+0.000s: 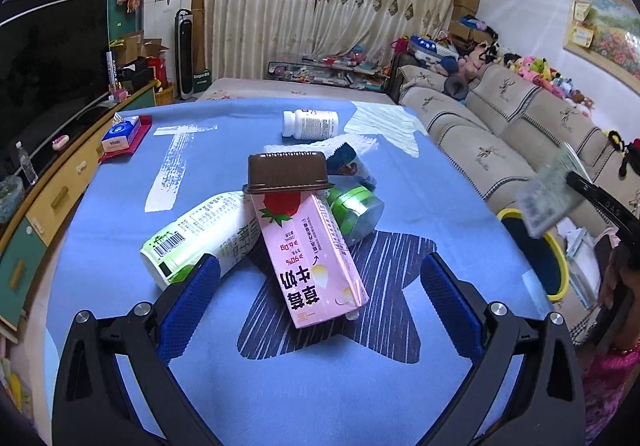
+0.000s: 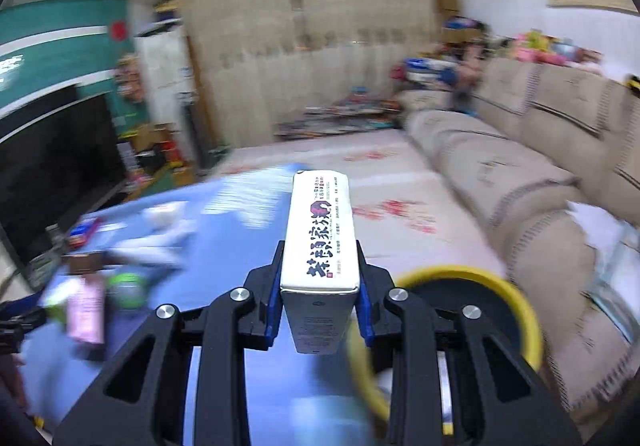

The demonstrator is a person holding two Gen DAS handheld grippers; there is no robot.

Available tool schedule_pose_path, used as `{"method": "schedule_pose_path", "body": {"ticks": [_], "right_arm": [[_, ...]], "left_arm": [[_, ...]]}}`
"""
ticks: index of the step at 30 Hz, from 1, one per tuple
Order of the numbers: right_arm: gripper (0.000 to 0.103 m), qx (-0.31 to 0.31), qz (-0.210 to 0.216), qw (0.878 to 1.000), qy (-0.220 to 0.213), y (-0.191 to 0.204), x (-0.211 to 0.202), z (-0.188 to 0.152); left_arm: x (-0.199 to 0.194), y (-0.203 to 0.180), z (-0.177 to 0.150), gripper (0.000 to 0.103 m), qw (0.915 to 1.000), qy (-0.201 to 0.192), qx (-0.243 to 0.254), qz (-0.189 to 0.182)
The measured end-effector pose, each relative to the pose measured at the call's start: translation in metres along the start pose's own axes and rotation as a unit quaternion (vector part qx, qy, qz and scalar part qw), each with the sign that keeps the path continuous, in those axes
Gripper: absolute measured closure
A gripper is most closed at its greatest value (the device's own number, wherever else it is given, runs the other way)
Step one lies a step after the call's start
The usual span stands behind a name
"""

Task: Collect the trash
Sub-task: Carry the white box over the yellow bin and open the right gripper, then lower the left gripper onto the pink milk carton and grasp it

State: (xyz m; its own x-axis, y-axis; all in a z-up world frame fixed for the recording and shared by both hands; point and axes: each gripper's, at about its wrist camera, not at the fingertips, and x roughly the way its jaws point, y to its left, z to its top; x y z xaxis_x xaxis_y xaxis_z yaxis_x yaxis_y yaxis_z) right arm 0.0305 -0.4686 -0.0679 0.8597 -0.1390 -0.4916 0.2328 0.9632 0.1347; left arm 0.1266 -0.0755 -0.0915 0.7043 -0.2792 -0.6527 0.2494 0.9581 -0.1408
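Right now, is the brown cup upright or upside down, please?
Upside down: the brown cup rests rim-down on the pink carton.

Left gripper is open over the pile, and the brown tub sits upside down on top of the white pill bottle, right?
Not quite. In the left wrist view the brown tub sits upside down on the pink carton; the white pill bottle lies apart, farther back. The left gripper is open.

A tub [image 1: 286,172] sits on the milk carton [image 1: 316,258], mid worktop [image 1: 420,182]. Can [image 1: 196,238] to its left, jar [image 1: 354,212] right. Pill bottle [image 1: 310,124] lies behind them.
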Motion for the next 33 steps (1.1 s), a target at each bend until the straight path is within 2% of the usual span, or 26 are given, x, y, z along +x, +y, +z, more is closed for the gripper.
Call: {"method": "schedule_pose_path", "body": {"ticks": [4,9,11,12,17,21,33], "right_arm": [[0.074,0.036,-0.073,0.996,0.034,-0.061,0.025,-0.02],[0.073,0.058,-0.103,0.99,0.082,-0.097,0.056,-0.045],[0.062,0.071,-0.109,0.988,0.084,-0.108,0.061,-0.052],[0.058,0.076,-0.11,0.988,0.08,-0.112,0.061,-0.054],[0.057,0.086,-0.104,0.988,0.077,-0.117,0.057,-0.06],[0.056,0.084,-0.092,0.989,0.081,-0.106,0.056,-0.06],[0.053,0.078,-0.062,0.992,0.084,-0.08,0.054,-0.053]], "left_arm": [[0.011,-0.003,-0.001,0.005,0.9998,0.013,0.001,0.012],[0.027,-0.006,-0.001,0.005,0.9992,0.032,-0.007,0.021],[0.032,-0.006,-0.001,0.005,0.999,0.037,-0.007,0.024],[0.035,-0.006,-0.001,0.005,0.9987,0.041,-0.006,0.028],[0.046,-0.006,0.001,0.005,0.998,0.051,-0.01,0.036],[0.052,-0.002,0.001,0.005,0.9971,0.061,-0.017,0.042],[0.086,0.009,0.002,0.005,0.9949,0.095,-0.025,0.022]]}}
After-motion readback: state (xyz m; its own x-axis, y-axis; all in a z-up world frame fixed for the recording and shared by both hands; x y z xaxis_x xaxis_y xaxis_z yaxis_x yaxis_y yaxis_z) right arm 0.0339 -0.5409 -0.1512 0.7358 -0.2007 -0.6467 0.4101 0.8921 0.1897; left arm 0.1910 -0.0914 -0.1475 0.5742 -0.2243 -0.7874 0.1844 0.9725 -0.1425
